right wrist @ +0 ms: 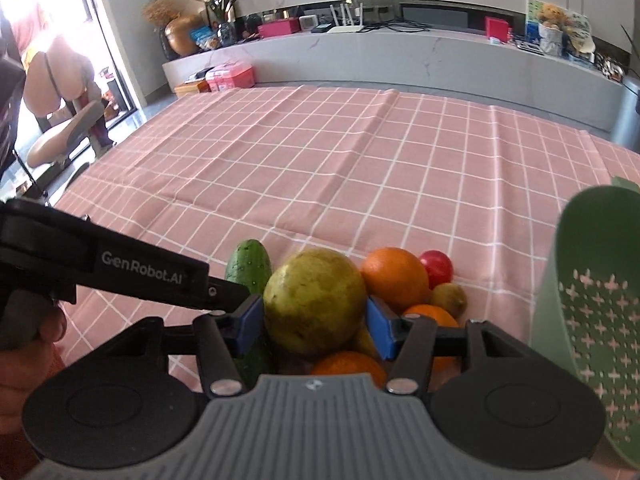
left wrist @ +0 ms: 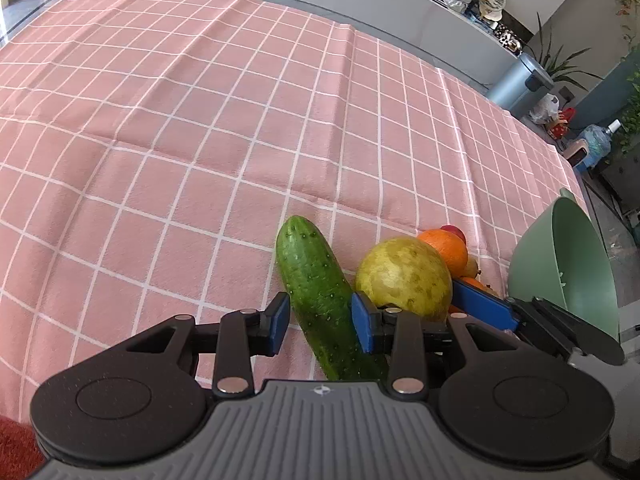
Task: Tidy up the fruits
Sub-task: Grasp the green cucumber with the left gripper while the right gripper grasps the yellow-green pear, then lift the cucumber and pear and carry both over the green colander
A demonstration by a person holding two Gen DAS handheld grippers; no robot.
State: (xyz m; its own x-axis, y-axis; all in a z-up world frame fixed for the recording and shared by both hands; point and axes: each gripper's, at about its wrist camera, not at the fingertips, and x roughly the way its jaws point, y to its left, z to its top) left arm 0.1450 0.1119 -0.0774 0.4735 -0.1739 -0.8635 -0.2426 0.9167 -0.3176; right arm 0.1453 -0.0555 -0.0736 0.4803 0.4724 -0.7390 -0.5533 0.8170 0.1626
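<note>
Sorting has barely begun, I judge: the fruits lie heaped on the desk (right wrist: 320,152) near its front edge, and the green bowl (right wrist: 592,300) to their right looks empty. The right hand-held gripper (right wrist: 316,322) grips the pear (right wrist: 314,300); the left hand-held gripper (left wrist: 322,322) straddles the cucumber (left wrist: 316,280), its right pad touching, left pad apart. Oranges (right wrist: 394,276), a tomato (right wrist: 437,267) and a small yellow-green fruit (right wrist: 450,299) wait. "GenRobot.AI" is printed on the left tool.

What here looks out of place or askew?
The green colander stands tilted up on its side beside the fruit pile, not upright. The cucumber lies among fruits. Nothing looks spilled or damaged.
</note>
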